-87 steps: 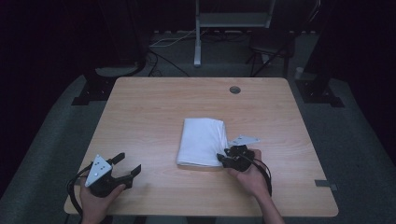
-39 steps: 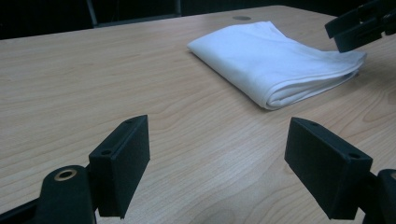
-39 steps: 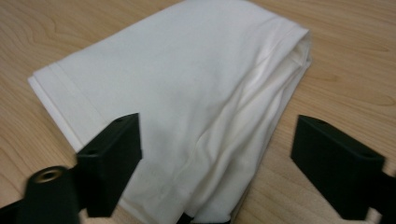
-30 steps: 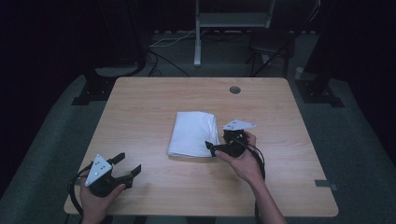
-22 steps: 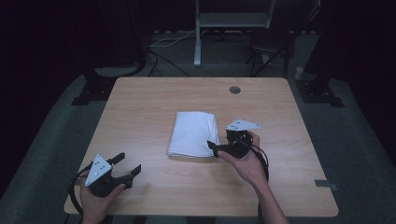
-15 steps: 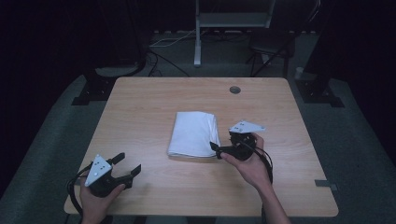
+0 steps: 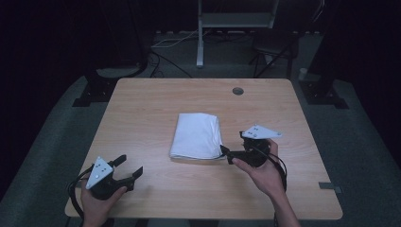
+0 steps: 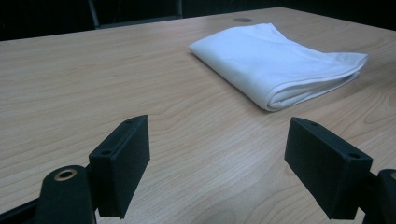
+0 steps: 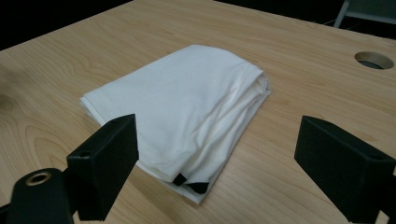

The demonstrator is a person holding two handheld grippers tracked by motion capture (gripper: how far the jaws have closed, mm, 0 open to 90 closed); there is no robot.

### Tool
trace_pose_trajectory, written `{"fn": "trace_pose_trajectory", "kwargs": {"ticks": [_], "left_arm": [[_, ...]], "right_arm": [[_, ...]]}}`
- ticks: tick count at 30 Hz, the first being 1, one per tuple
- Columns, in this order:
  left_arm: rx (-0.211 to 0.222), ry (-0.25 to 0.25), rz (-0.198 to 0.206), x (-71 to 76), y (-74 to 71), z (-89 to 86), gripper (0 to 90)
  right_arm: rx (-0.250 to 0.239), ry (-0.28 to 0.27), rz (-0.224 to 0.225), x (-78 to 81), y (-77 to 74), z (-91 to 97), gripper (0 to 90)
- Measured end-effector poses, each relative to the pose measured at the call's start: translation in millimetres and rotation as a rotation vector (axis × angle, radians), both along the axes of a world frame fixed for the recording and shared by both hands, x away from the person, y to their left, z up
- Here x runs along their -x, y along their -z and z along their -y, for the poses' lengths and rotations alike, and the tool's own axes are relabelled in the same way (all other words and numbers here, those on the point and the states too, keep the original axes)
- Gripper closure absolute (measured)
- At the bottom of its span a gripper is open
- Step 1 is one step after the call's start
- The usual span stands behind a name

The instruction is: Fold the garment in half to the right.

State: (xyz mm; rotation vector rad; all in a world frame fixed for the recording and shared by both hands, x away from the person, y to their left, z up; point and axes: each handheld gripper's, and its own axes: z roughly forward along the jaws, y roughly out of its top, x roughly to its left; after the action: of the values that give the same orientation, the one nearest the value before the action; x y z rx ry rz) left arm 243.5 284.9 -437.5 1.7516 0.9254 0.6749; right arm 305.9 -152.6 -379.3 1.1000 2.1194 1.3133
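Note:
A folded white cloth lies flat near the middle of the wooden table. My right gripper is held just to the right of the cloth's near right corner, and it is open. In the right gripper view the cloth lies ahead of the wide-apart jaws of that gripper, with a small black tag at its nearest corner. My left gripper rests open at the table's near left. In the left gripper view it holds nothing, and the cloth lies farther off to the right.
A round cable hole sits near the table's far edge. Beyond that edge stand a metal stand and cables on the dark floor. Bare wood stretches across the table's left half.
The cloth has shifted a little to the left and farther away. Over the last second the right gripper has drawn back to the right from the cloth. The left gripper has stayed put.

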Motion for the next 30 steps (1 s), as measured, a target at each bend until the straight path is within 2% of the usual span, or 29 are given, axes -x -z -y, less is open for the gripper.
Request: {"fn": "trace_pose_trajectory", "kwargs": {"ticks": [30], "left_arm": [[0.004,-0.002,-0.001,0.0,0.1,0.0,22.0]], "right_arm": [[-0.015,0.059,0.041,26.9,-3.4,44.2,12.9]]}}
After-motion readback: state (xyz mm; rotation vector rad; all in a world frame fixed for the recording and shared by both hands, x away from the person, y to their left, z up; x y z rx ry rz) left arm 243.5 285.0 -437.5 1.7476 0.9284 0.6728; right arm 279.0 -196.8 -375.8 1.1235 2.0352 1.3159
